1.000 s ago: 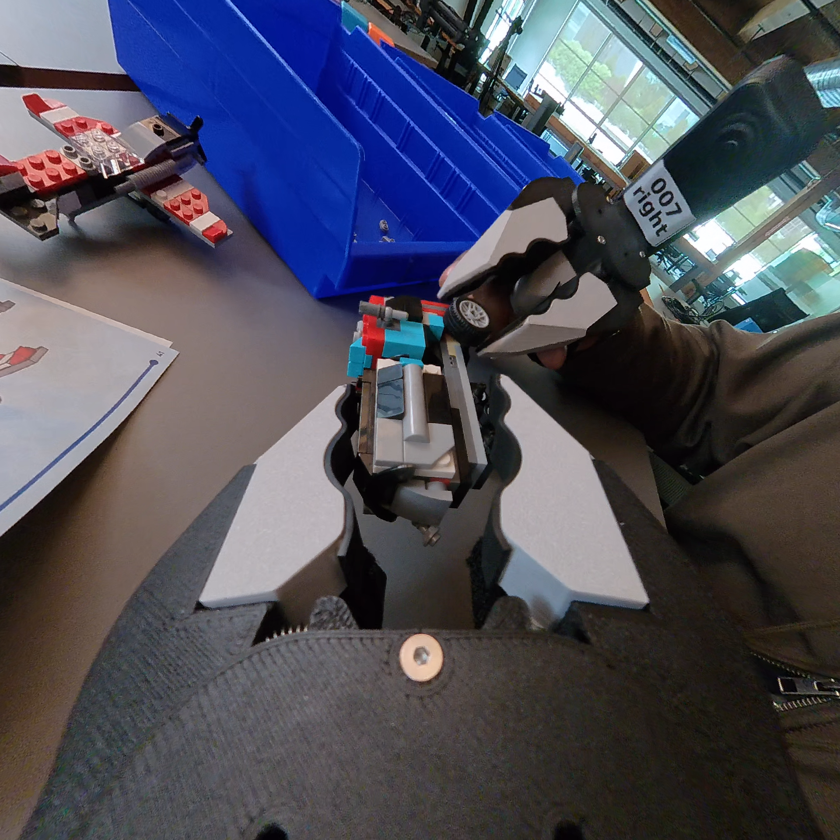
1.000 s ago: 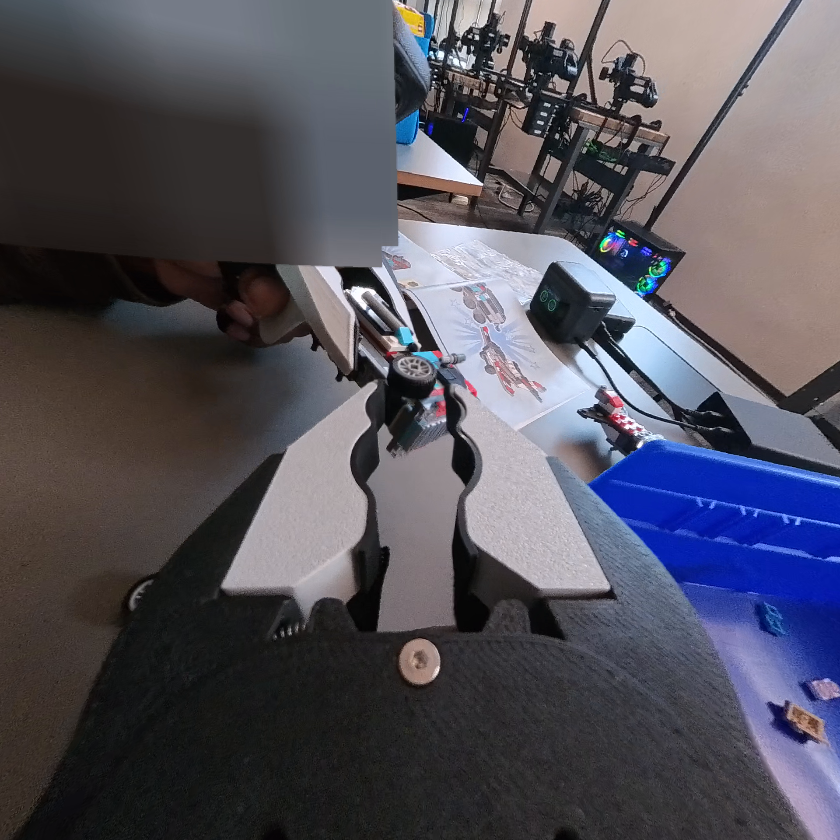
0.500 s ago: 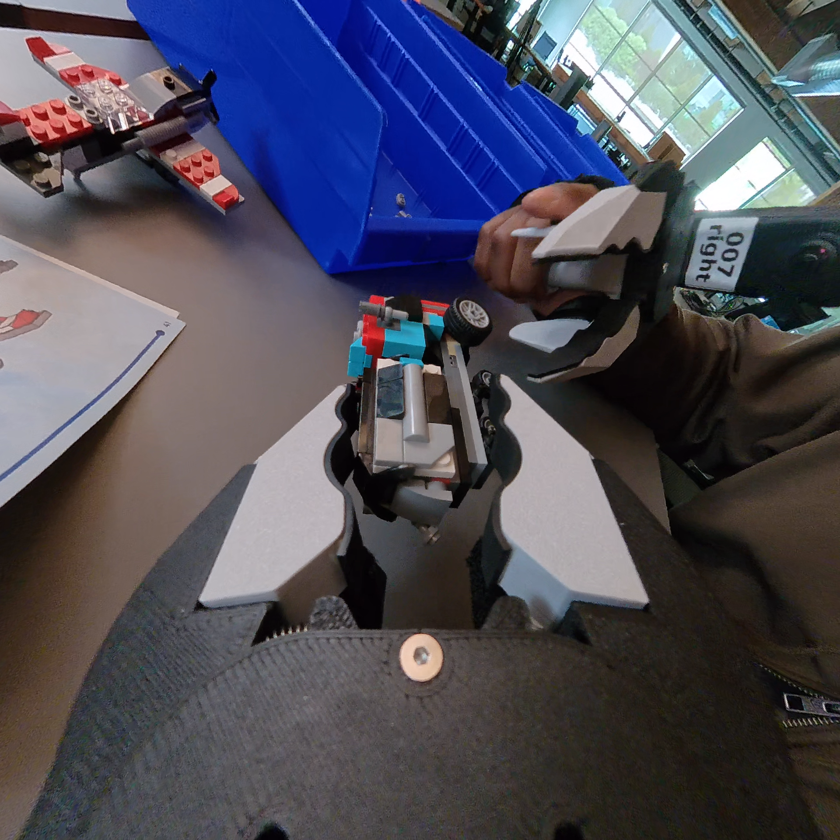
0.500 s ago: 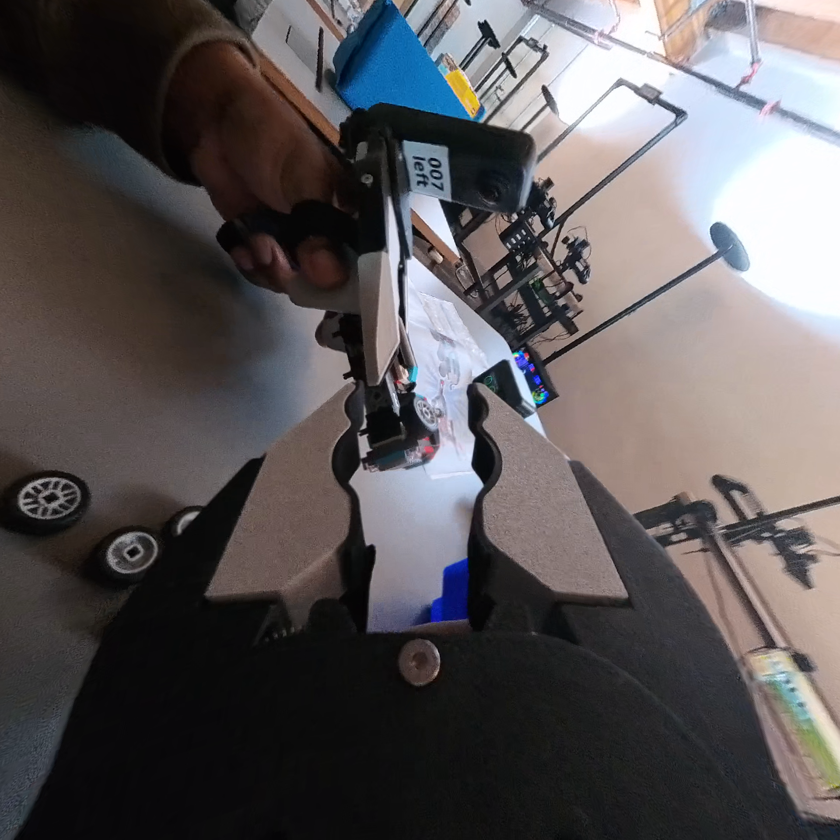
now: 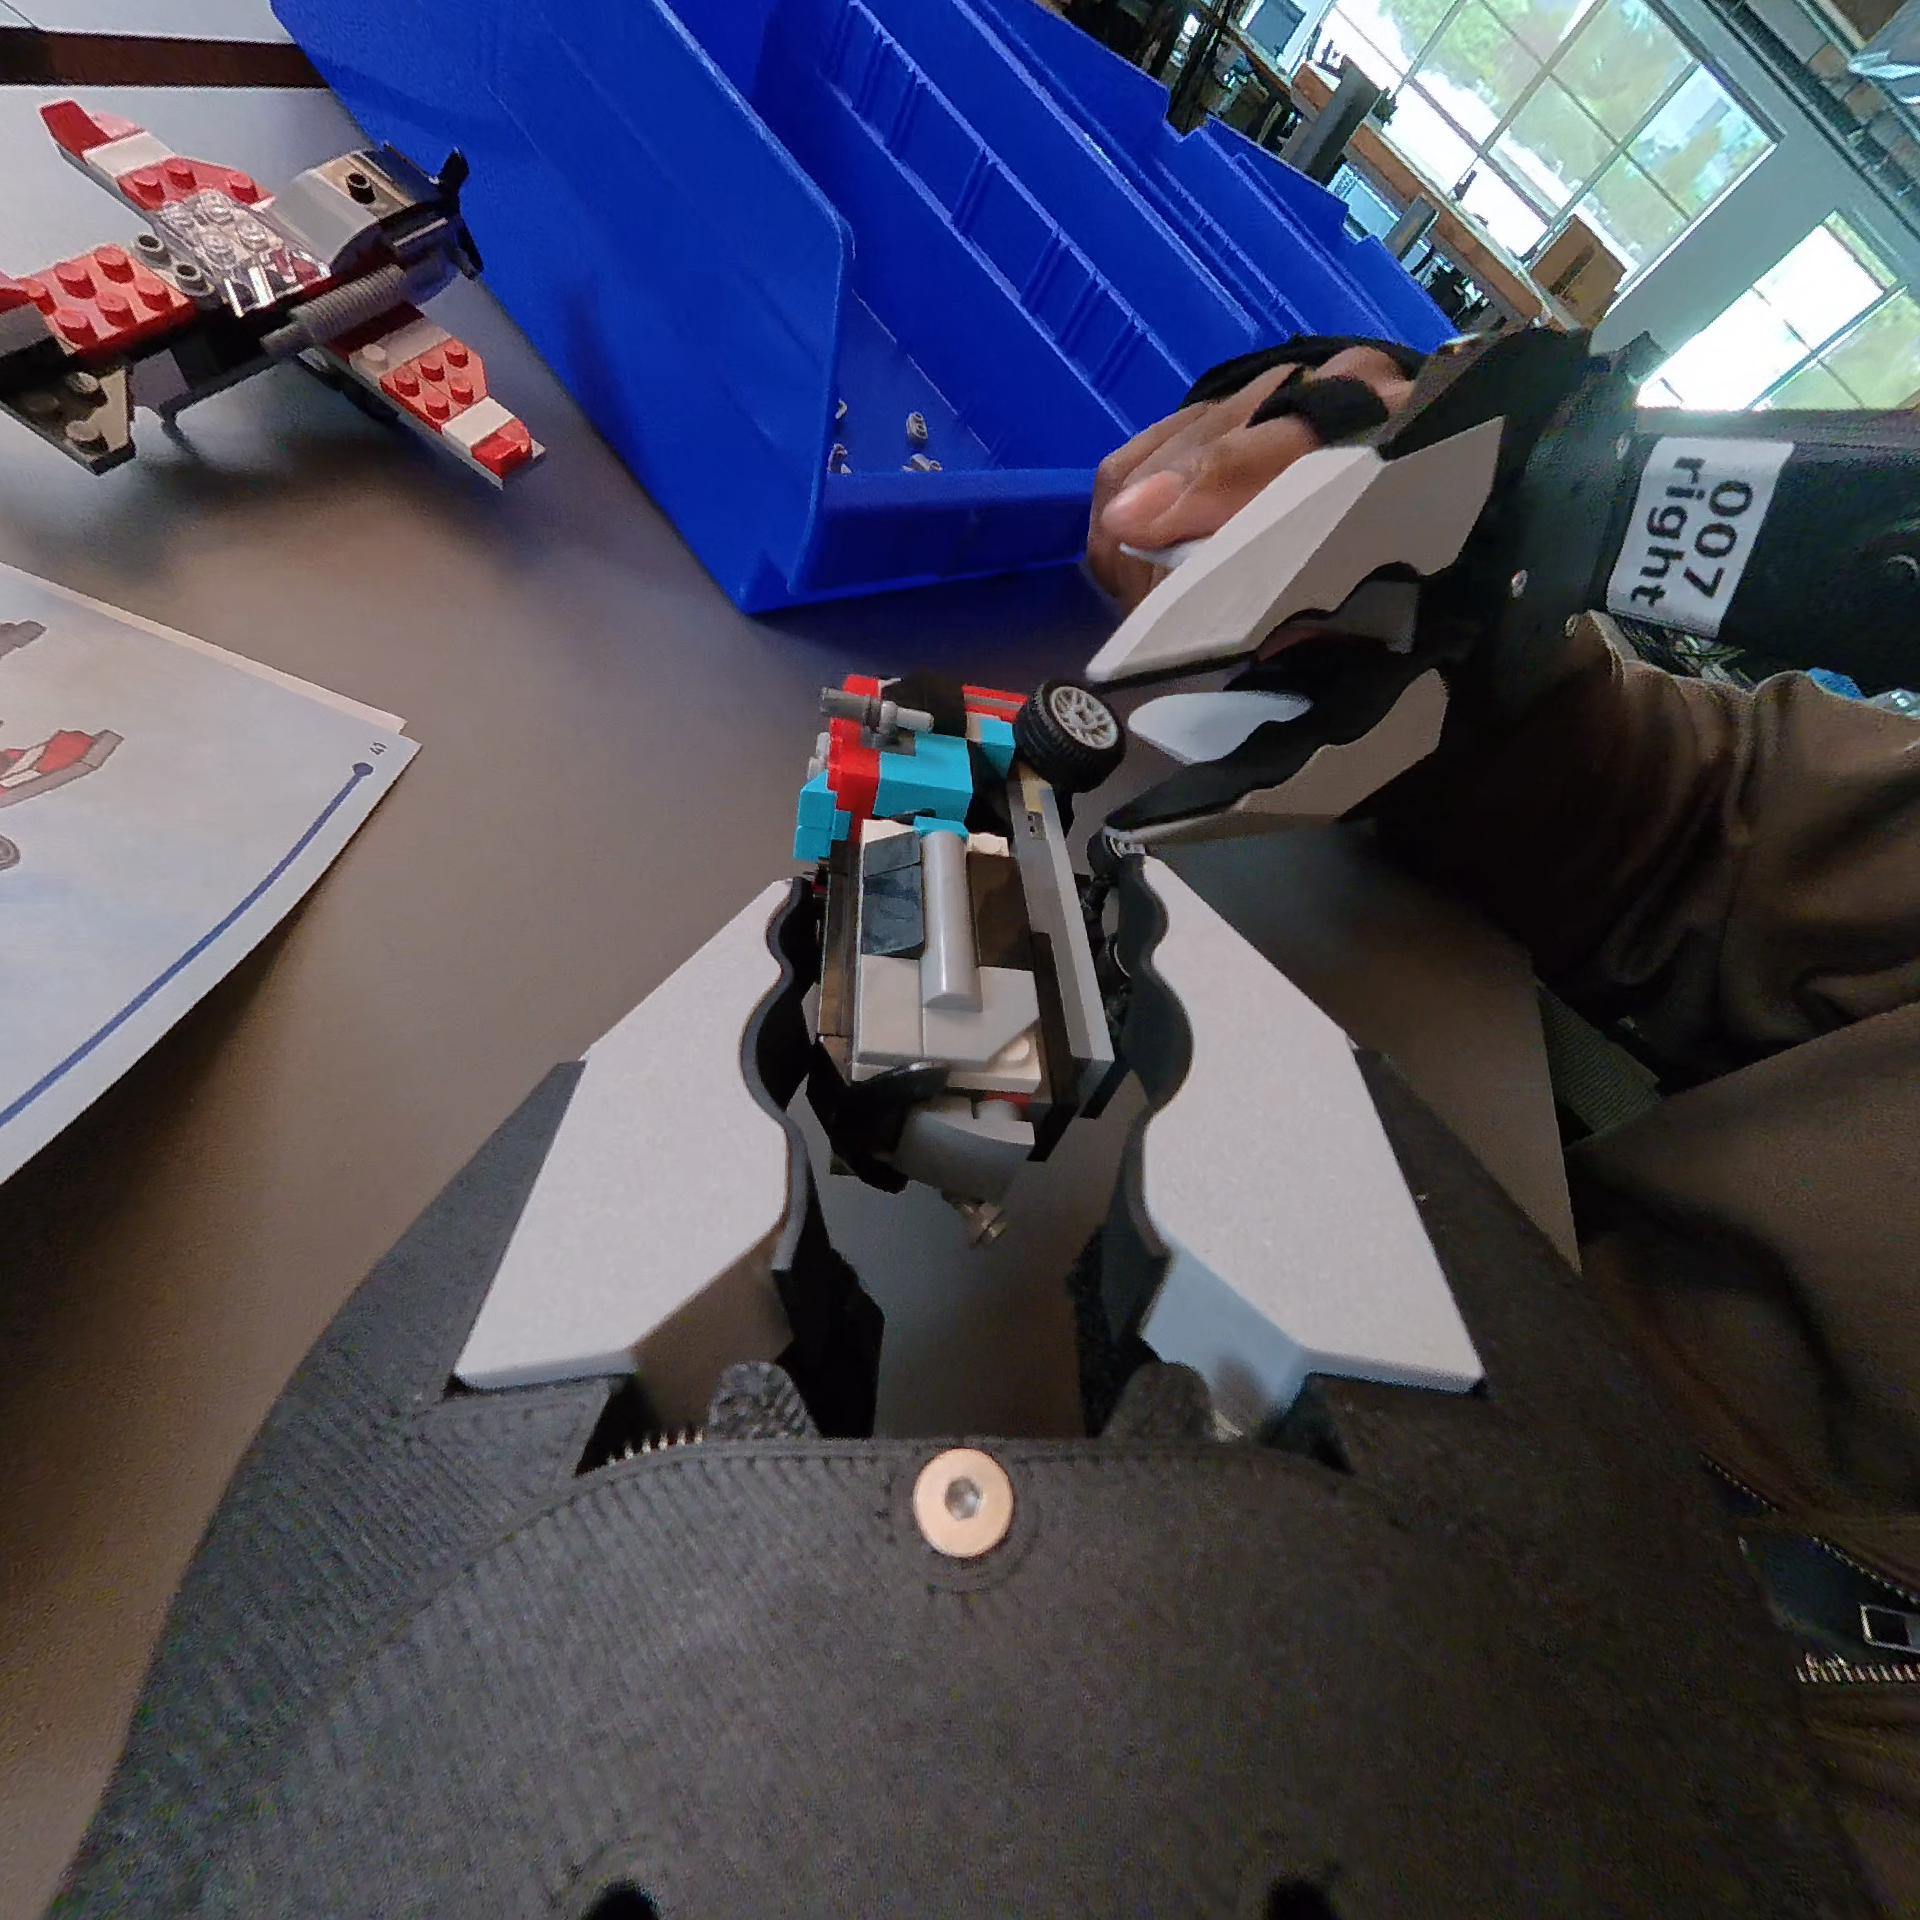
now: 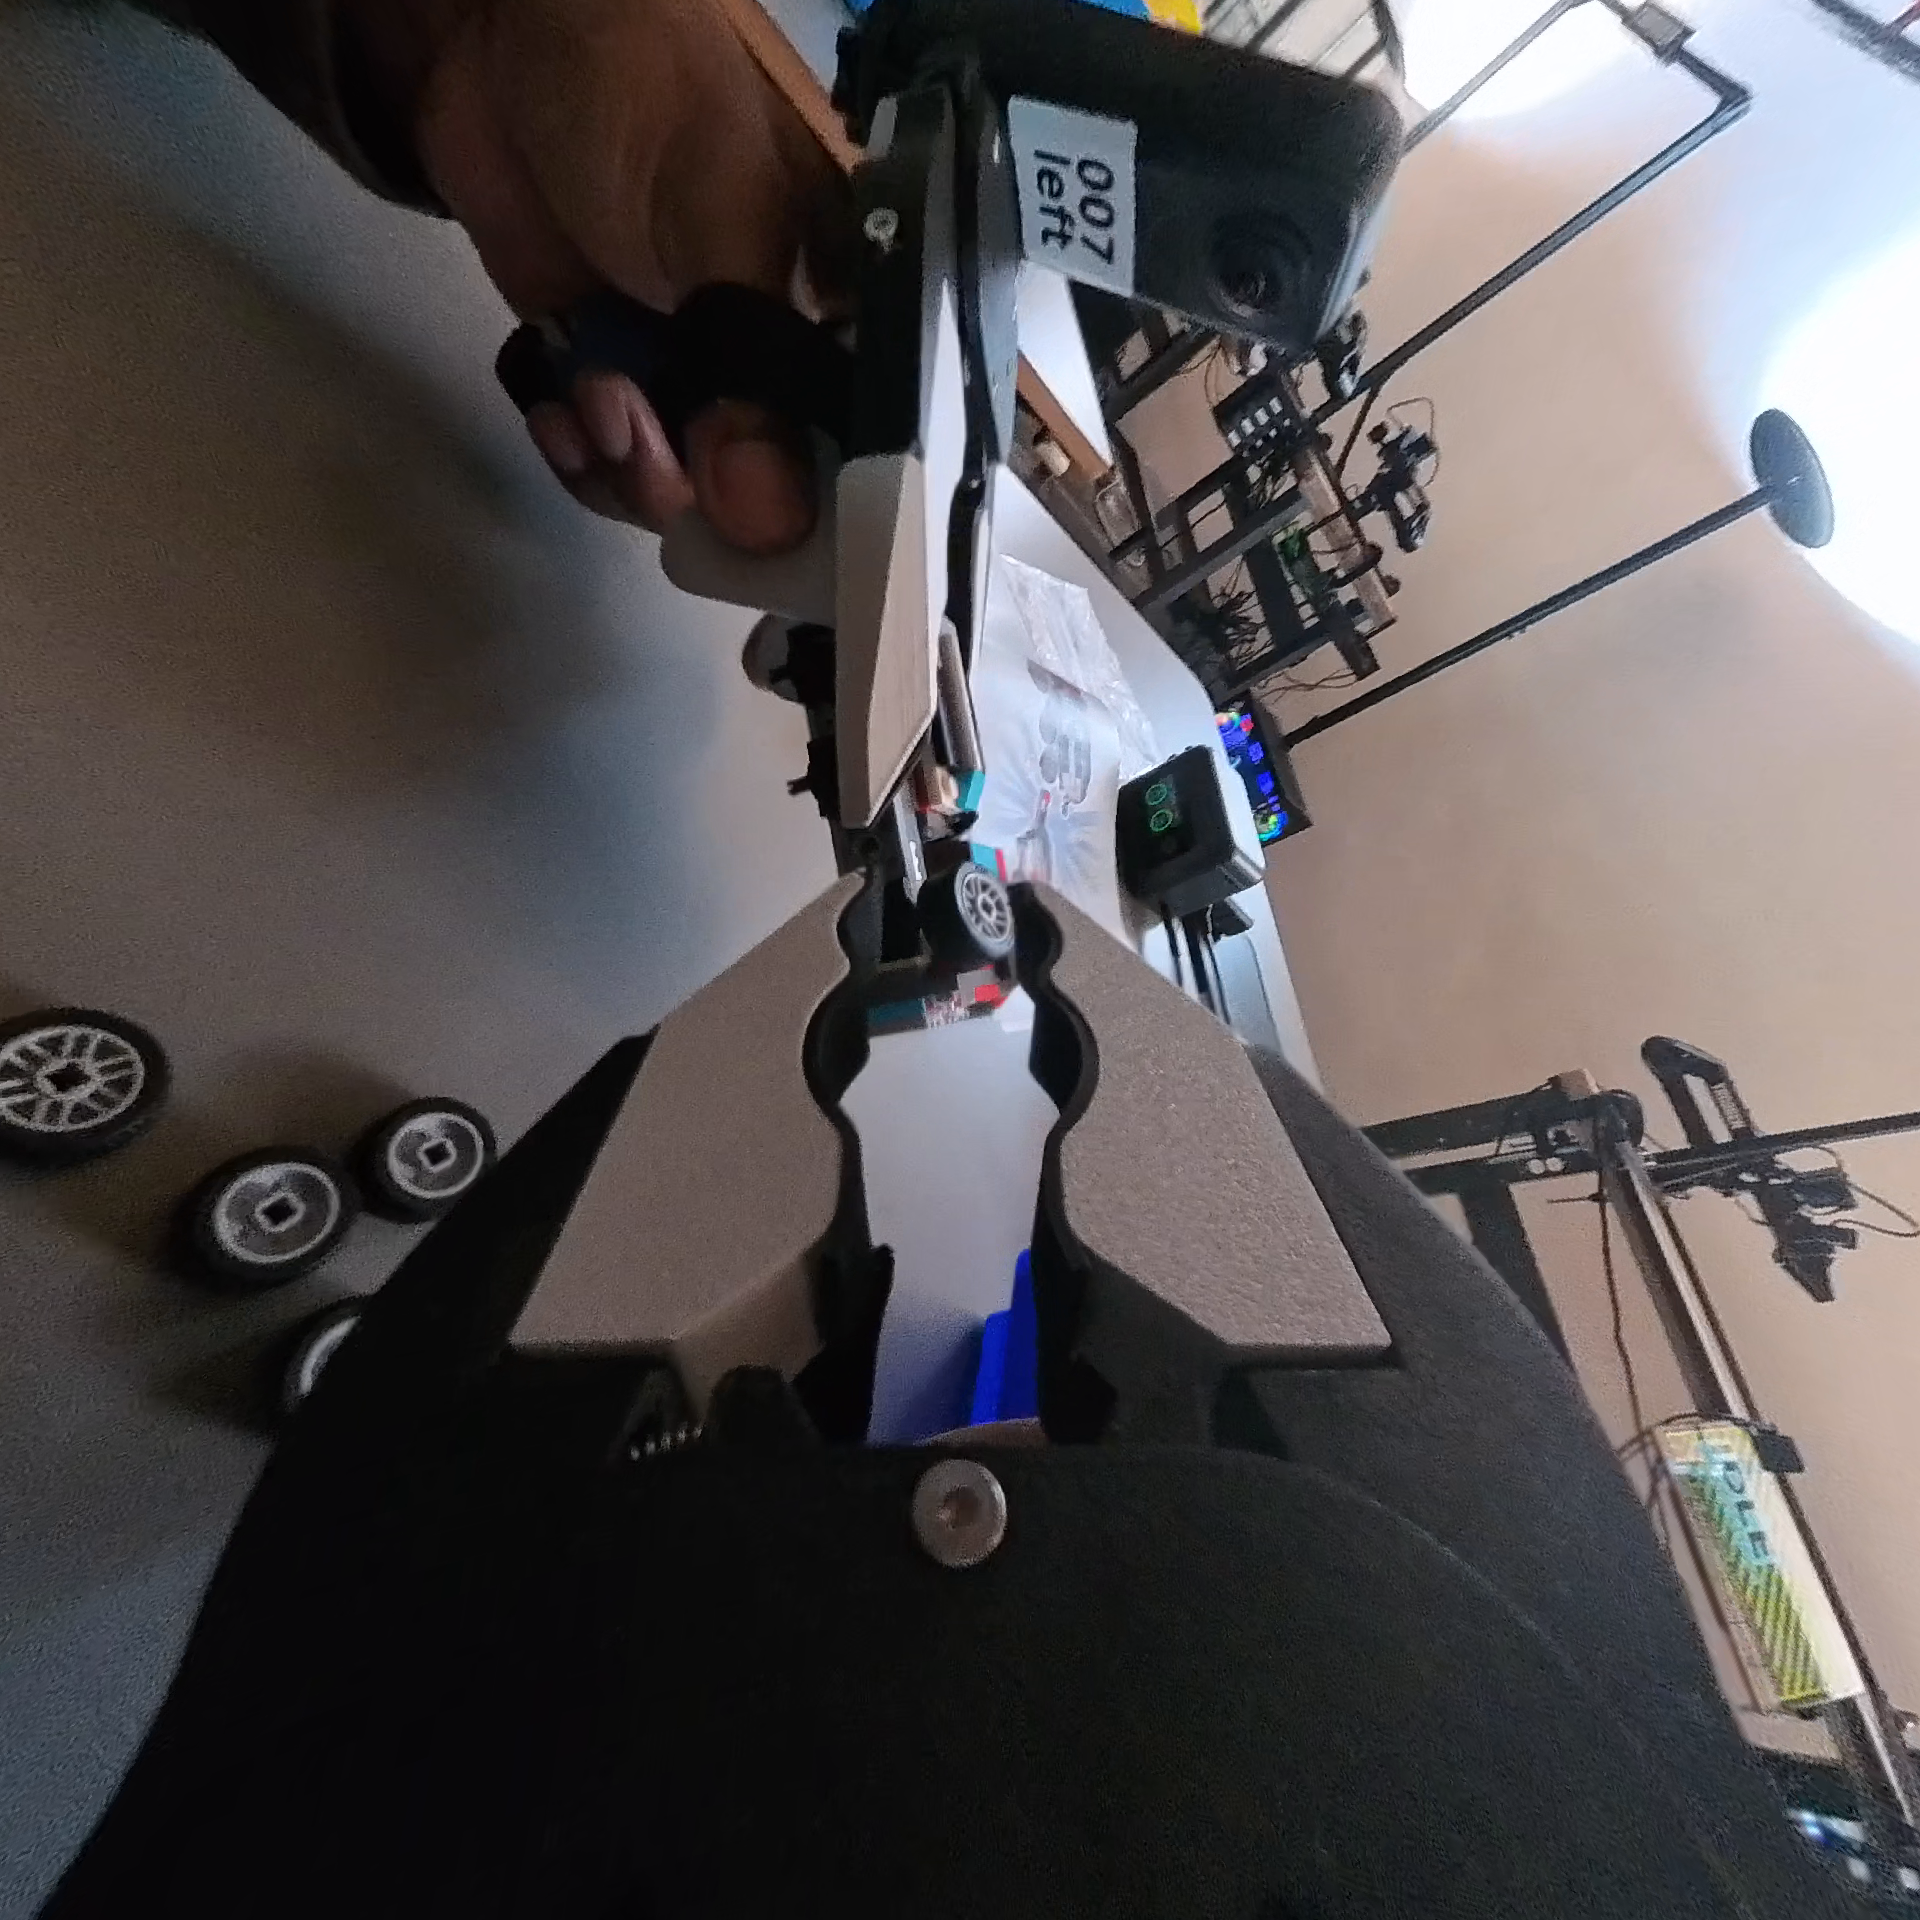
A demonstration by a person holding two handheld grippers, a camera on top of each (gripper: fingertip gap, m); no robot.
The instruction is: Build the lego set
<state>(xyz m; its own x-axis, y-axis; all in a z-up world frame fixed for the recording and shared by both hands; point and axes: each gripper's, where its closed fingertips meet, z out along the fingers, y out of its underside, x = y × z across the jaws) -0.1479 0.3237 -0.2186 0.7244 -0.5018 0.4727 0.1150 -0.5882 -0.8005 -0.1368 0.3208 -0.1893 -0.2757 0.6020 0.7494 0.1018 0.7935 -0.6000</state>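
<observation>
The left gripper (image 5: 961, 971) is clamping a grey, teal and red brick car (image 5: 951, 914) at frame centre. The right gripper (image 5: 1117, 743), jaws apart, is hovering beside the car's mounted wheel (image 5: 1070, 720). Three loose wheels (image 6: 265, 1195) are lying at lower left.

Dark grey table (image 5: 582, 665), red, white and black brick-built plane (image 5: 239, 301) at upper left, open instruction booklet (image 5: 156, 852) at left edge, blue plastic bins (image 5: 727, 260) across the top, three loose black toy wheels (image 6: 260, 1164) at left of the right wrist view
</observation>
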